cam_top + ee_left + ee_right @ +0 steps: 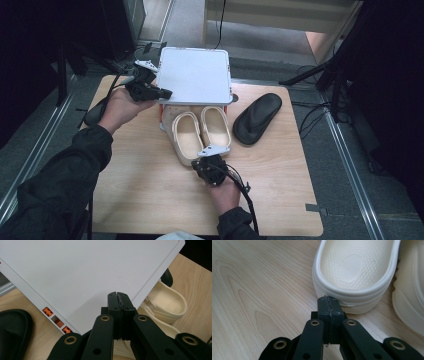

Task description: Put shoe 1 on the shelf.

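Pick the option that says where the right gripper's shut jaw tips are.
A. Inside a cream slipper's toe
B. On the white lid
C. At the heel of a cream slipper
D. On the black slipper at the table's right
C: in the right gripper view the shut right gripper meets the rounded heel wall of the cream slipper; in the high view it sits just behind the pair.

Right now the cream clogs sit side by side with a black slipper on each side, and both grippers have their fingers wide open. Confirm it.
Not quite. The cream clogs do sit between two black slippers, but both grippers are shut: the left gripper in the left gripper view, the right gripper in the right gripper view.
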Demonstrator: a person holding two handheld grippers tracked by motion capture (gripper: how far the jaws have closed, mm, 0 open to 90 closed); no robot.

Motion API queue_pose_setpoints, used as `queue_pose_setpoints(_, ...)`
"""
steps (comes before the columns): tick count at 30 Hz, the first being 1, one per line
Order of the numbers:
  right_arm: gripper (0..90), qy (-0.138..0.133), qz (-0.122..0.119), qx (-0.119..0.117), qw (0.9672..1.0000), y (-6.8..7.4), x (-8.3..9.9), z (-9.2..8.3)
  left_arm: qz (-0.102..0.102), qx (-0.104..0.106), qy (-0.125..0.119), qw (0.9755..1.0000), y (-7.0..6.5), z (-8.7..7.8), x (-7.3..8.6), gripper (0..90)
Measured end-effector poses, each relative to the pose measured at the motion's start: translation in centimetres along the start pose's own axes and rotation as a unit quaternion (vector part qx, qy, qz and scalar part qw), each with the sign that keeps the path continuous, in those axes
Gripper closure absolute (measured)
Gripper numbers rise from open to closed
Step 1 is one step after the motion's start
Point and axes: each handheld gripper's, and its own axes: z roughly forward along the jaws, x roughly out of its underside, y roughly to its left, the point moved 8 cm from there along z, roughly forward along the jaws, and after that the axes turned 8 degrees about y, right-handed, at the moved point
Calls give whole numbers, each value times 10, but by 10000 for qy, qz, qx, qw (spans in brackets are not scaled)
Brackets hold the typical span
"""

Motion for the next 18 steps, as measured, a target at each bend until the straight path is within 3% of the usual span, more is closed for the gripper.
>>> queue_pose_setpoints(11,900,-145,46,-28,9999,3,-25,7,2,0,22,10000,0,0,0,900)
queue_pose_setpoints(18,900,-93,66,42,9999,-1,-42,19,-3,16,24,10000,0,0,0,900)
